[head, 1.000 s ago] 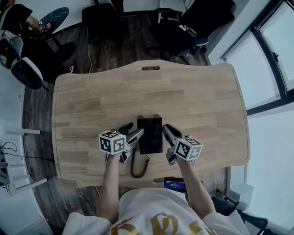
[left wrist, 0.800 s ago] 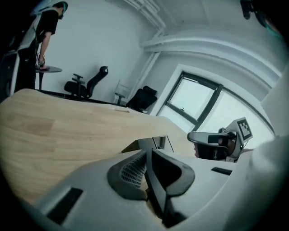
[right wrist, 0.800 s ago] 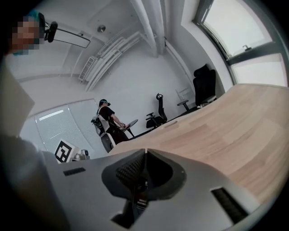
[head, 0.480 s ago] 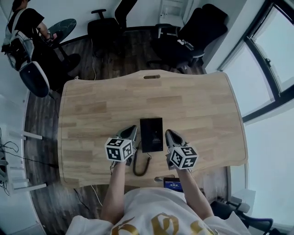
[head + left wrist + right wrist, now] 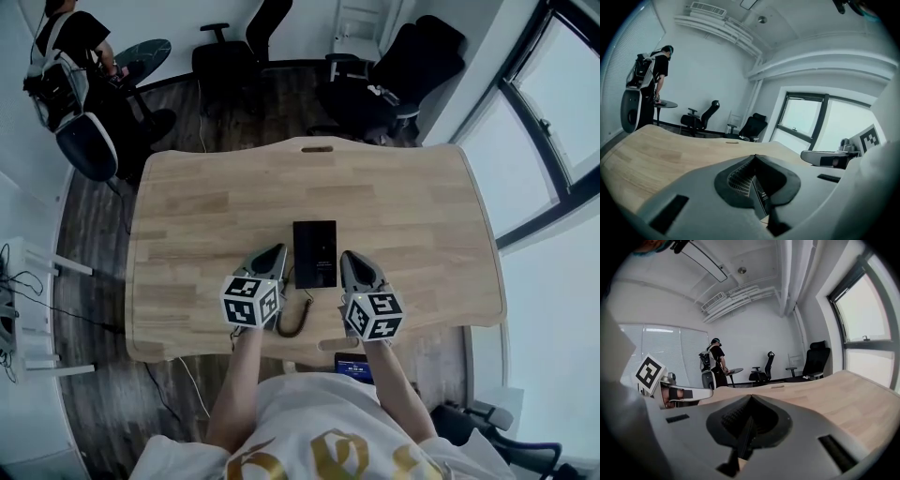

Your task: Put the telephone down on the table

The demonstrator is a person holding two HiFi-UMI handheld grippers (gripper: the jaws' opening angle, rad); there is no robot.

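The telephone [image 5: 314, 254] is lying flat on the tabletop [image 5: 403, 206] between my left hand-held gripper [image 5: 277, 250] and right hand-held gripper [image 5: 350, 256], both pressed together, empty; I am planning a withdrawal clear of its cord [image 5: 295, 323].

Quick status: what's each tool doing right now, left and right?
Left tool: closed, holding nothing, beside the telephone.
Right tool: closed, holding nothing, on the telephone's other side.

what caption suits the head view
Black rectangular telephone on light wooden table, flanked by shut left hand-held gripper and shut right hand-held gripper.
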